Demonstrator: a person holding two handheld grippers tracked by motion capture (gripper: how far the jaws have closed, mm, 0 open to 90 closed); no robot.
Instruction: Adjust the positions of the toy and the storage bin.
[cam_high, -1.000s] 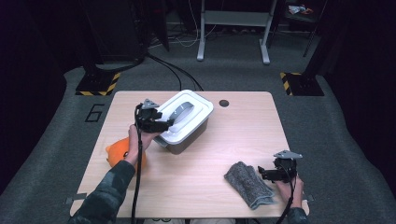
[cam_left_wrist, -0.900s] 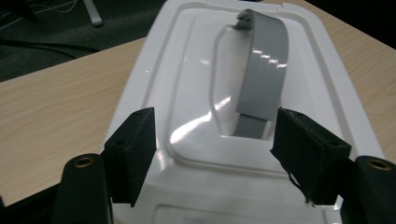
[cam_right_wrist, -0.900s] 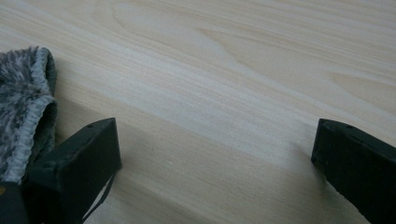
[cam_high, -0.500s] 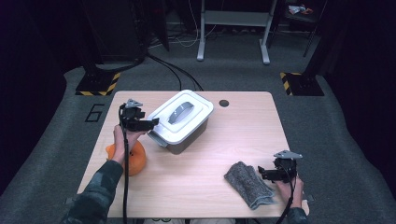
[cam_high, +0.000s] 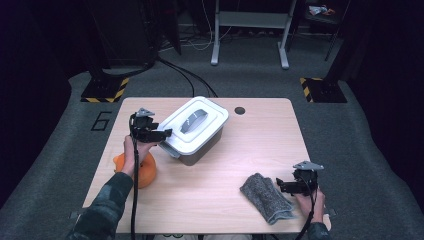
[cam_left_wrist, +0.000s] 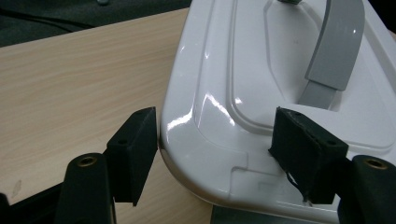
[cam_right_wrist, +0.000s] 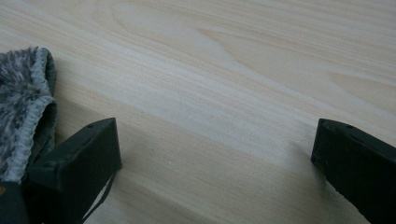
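Straddling lid corner (cam_left_wrist: 205, 140), left gripper (cam_left_wrist: 215, 144) fingers parted, nothing clamped; closure needed next. Right gripper (cam_right_wrist: 210, 158) fingers wide, idle, lower right.

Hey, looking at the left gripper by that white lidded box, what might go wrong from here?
The left gripper straddles only a rounded corner of the glossy white lid, fingers open; closing there may slip off instead of gripping.

A push at that corner might slide or turn the grey box on the smooth table rather than lift the lid.

The left forearm hangs over the orange object and could knock it.
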